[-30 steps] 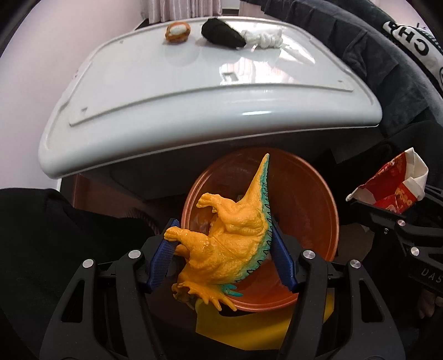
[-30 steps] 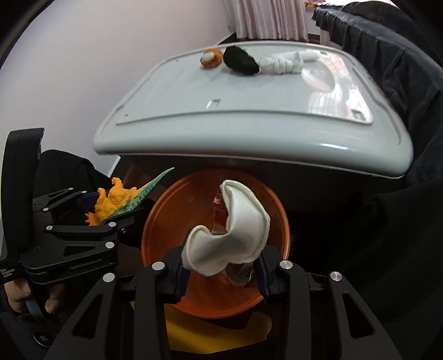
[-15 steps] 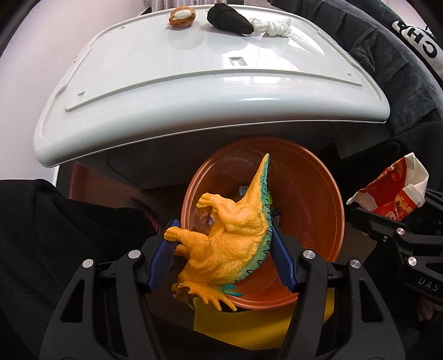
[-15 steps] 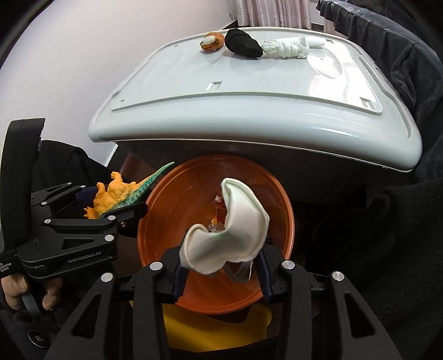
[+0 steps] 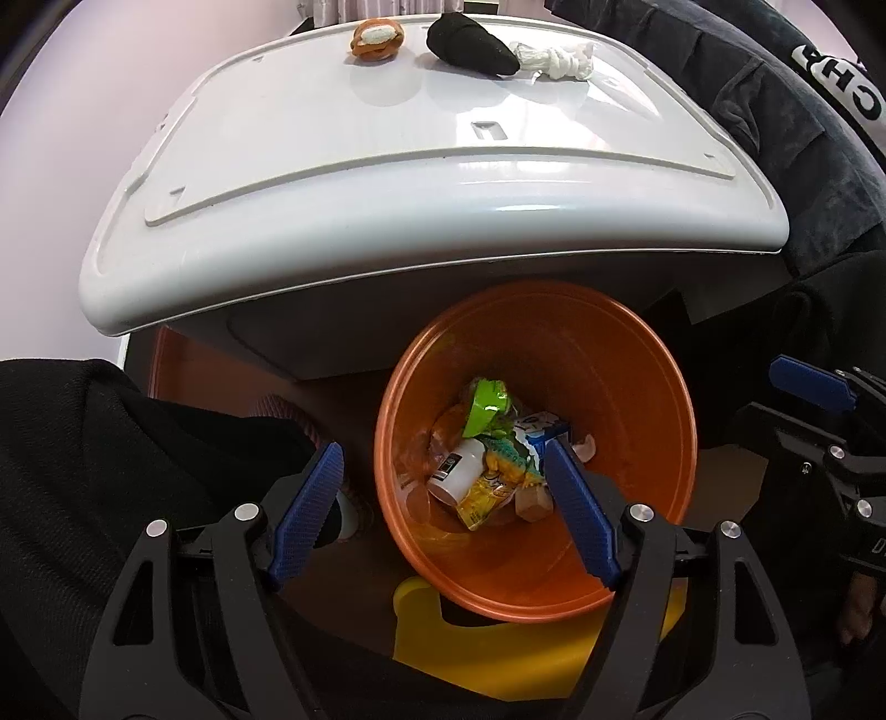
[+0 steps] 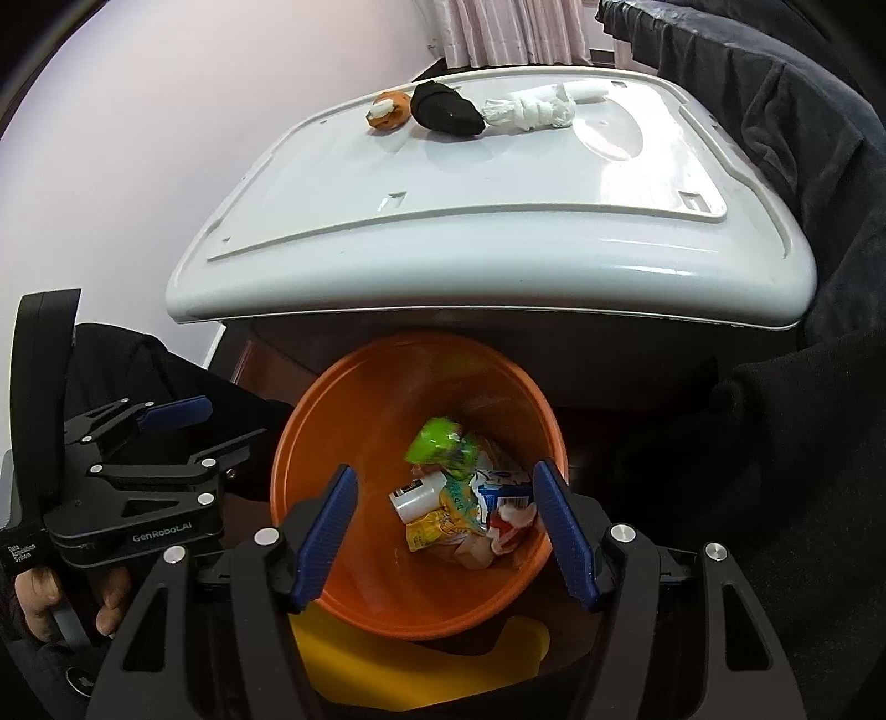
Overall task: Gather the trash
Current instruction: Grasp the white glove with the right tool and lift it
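An orange bin (image 5: 653, 487) stands on the floor below the white table (image 5: 387, 166); it also shows in the right wrist view (image 6: 343, 443). Inside lie a green wrapper (image 5: 487, 401), a white bottle (image 5: 457, 476), a yellow packet (image 5: 484, 501) and part of the dinosaur toy (image 5: 512, 457). My left gripper (image 5: 443, 509) is open and empty over the bin's left rim. My right gripper (image 6: 446, 529) is open and empty above the bin; its red-and-white wrapper (image 6: 512, 523) lies inside.
On the table's far edge lie an orange round object (image 5: 376, 40), a black cloth (image 5: 470, 44) and a knotted white cloth (image 5: 554, 58). A yellow object (image 5: 526, 648) sits under the bin. Dark clothing (image 6: 775, 138) hangs at the right.
Both grippers opened. The orange dinosaur toy dropped from the left gripper and the wrapper dropped from the right gripper, both into the orange bin.
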The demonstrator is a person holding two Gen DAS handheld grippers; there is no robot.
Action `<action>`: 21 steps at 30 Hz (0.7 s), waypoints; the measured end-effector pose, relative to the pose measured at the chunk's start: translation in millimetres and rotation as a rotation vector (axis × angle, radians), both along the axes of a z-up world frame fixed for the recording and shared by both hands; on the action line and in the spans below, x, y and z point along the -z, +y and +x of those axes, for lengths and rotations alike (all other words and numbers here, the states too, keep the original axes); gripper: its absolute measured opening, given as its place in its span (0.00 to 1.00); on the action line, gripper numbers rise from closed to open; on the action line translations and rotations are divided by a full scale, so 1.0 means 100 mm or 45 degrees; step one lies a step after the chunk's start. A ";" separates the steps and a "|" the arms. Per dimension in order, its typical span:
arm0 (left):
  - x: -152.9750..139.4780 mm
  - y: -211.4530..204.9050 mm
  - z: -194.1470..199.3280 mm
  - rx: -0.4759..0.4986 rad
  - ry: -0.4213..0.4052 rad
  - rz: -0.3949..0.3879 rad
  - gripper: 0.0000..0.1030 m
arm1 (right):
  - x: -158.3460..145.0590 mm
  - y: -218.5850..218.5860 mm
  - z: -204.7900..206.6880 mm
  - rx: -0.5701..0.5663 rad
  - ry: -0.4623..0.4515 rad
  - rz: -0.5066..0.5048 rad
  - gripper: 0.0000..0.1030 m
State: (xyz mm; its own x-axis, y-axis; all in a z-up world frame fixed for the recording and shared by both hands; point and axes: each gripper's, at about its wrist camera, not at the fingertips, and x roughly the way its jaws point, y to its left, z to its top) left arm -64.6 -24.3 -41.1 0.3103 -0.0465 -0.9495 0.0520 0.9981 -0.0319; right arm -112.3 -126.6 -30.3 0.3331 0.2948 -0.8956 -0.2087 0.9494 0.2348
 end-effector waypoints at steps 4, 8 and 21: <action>0.00 0.03 -0.01 -0.008 0.000 -0.008 0.71 | 0.00 0.00 0.00 0.003 0.001 0.005 0.63; -0.02 0.08 0.01 -0.015 -0.003 -0.017 0.71 | -0.02 0.00 0.04 -0.005 -0.001 0.006 0.63; -0.33 0.24 0.56 -0.083 -0.183 -0.103 0.71 | -0.42 -0.13 1.13 -0.025 -0.202 -0.108 0.66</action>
State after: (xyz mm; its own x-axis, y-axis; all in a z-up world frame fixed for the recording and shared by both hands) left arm -8.3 -0.3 -7.7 0.4473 -0.0967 -0.8891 -0.0026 0.9940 -0.1094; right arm 0.8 -139.5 12.1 0.4672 0.2287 -0.8541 -0.2558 0.9596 0.1170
